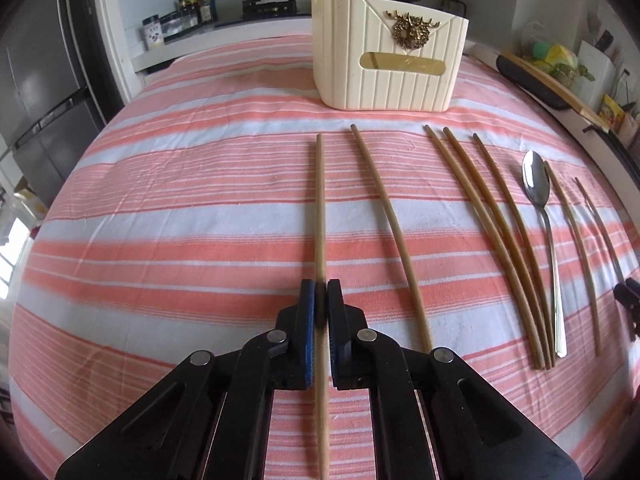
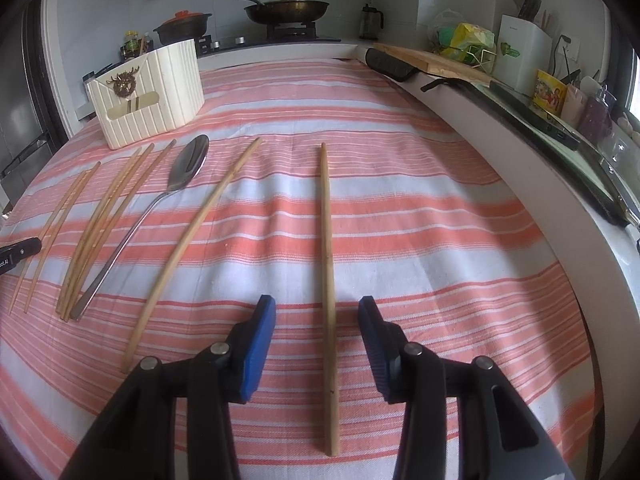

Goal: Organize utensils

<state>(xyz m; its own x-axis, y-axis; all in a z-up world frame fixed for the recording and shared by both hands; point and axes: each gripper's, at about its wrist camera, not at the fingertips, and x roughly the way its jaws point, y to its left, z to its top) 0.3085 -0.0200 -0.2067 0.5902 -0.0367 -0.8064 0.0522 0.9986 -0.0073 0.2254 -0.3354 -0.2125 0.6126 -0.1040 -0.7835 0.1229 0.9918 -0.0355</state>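
My left gripper [image 1: 321, 285] is shut on a pale wooden chopstick [image 1: 319, 208] that points toward the cream ribbed holder [image 1: 388, 56] at the far side of the striped cloth. Another chopstick [image 1: 394, 236] lies just right of it, then a bunch of three [image 1: 496, 236], a steel spoon [image 1: 540, 200] and two more chopsticks [image 1: 576, 248]. My right gripper [image 2: 316, 306] is open, its blue pads on either side of a single chopstick [image 2: 328, 264] that lies on the cloth. In the right wrist view the spoon [image 2: 176, 184] and the holder [image 2: 148, 88] lie to the left.
The table carries a pink and white striped cloth [image 1: 180, 208]. A white counter edge [image 2: 500, 128] curves along the right with a cutting board [image 2: 436, 60], bottles and boxes. A stove with a pan [image 2: 288, 10] and a black pot [image 2: 182, 28] stands behind the table.
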